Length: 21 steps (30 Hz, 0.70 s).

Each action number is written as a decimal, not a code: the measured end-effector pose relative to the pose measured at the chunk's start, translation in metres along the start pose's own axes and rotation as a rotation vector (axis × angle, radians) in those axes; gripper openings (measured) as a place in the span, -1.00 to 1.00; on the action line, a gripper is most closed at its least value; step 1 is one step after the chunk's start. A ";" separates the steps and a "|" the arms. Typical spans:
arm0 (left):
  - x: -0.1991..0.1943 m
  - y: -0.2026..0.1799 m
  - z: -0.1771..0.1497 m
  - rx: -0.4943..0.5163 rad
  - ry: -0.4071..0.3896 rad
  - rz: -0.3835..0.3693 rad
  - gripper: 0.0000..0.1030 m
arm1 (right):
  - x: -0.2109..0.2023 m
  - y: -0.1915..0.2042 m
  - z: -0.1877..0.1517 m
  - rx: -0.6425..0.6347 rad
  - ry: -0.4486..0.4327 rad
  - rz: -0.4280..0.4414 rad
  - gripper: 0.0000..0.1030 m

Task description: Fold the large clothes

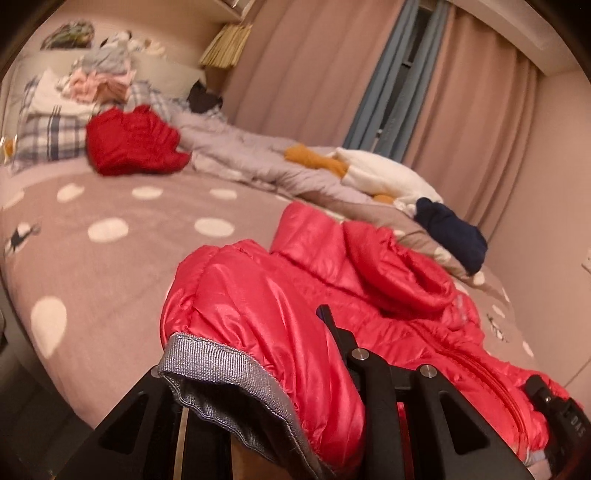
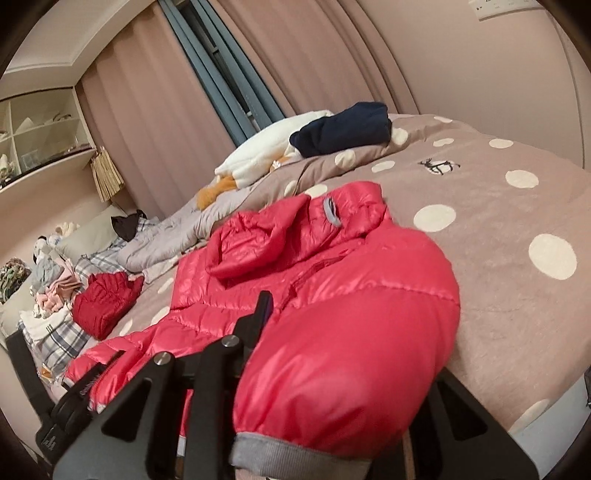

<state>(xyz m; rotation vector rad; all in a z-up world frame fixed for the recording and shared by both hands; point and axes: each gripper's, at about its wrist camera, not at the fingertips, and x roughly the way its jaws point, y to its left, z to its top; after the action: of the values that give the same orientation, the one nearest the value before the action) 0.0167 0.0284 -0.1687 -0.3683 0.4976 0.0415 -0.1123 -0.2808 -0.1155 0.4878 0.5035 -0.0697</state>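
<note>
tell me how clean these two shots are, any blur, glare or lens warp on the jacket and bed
Left wrist view: warm dim light, the far folded red garment and pillows are smeared soft, the red puffer jacket shows shiny highlights, and the bed bows strongly toward the dark corners. Right wrist view: the sleeve close to the lens is blurred, the curtains curve, same pinkish cast.

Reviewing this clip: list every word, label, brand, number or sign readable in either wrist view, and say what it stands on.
"DAS": pale lettering, turned sideways, on the right tool's black body, partly cut off; reading uncertain.
Pale lettering on the left tool's black body: too blurred to read.
Embossed lettering along the same tool's upper edge: too small to read.
Marks on the white wall plate: too small to read.
Red puffer jacket: no readable label.
</note>
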 end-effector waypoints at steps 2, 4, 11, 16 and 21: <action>-0.004 -0.003 0.002 0.016 -0.019 0.001 -0.51 | -0.004 -0.001 0.003 0.003 -0.011 0.010 -0.56; -0.007 -0.007 0.004 0.020 -0.031 -0.005 -0.52 | -0.008 -0.001 0.007 0.001 -0.020 0.018 -0.59; -0.036 -0.010 0.018 0.002 -0.091 -0.044 -0.55 | -0.036 0.003 0.023 -0.015 -0.088 0.056 -0.61; -0.067 -0.013 0.025 -0.008 -0.144 -0.083 -0.55 | -0.062 0.006 0.033 -0.016 -0.130 0.107 -0.61; -0.084 -0.020 0.032 0.005 -0.169 -0.102 -0.55 | -0.086 0.008 0.041 -0.027 -0.174 0.151 -0.61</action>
<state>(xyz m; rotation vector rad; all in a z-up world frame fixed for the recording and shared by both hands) -0.0403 0.0248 -0.0964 -0.3817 0.3108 -0.0274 -0.1678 -0.2976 -0.0401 0.4872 0.2957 0.0389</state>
